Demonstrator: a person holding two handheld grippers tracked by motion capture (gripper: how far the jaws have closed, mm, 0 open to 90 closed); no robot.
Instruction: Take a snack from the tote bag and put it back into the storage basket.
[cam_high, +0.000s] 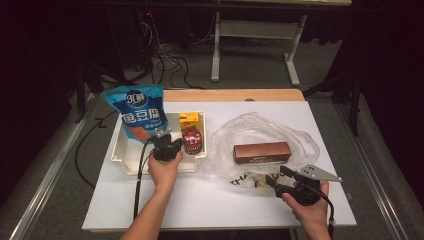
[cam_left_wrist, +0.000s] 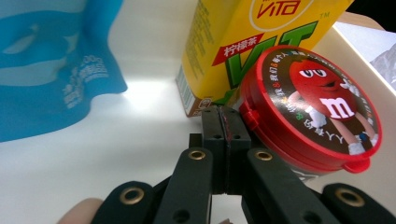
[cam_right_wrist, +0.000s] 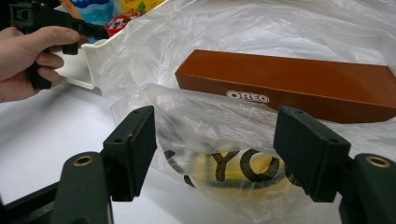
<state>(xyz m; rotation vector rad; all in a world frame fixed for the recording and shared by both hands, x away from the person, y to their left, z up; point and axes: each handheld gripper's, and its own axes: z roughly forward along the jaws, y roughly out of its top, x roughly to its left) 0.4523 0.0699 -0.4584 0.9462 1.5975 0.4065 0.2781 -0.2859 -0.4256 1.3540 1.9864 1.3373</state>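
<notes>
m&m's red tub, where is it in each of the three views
High view: the red M&M's tub stands in the white tray, left of centre, just right of the left gripper.
Left gripper view: the tub is right of centre, beside the shut jaws.
Right gripper view: a bit of its lid shows at the top left, behind the plastic bag.
Shared landmark: the yellow drink carton next to it.

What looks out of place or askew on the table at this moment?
The blue snack pouch leans over the far-left rim of the white bin rather than lying inside it. The red candy tub is tilted against the yellow drink carton. Nothing looks spilled or damaged.
</notes>
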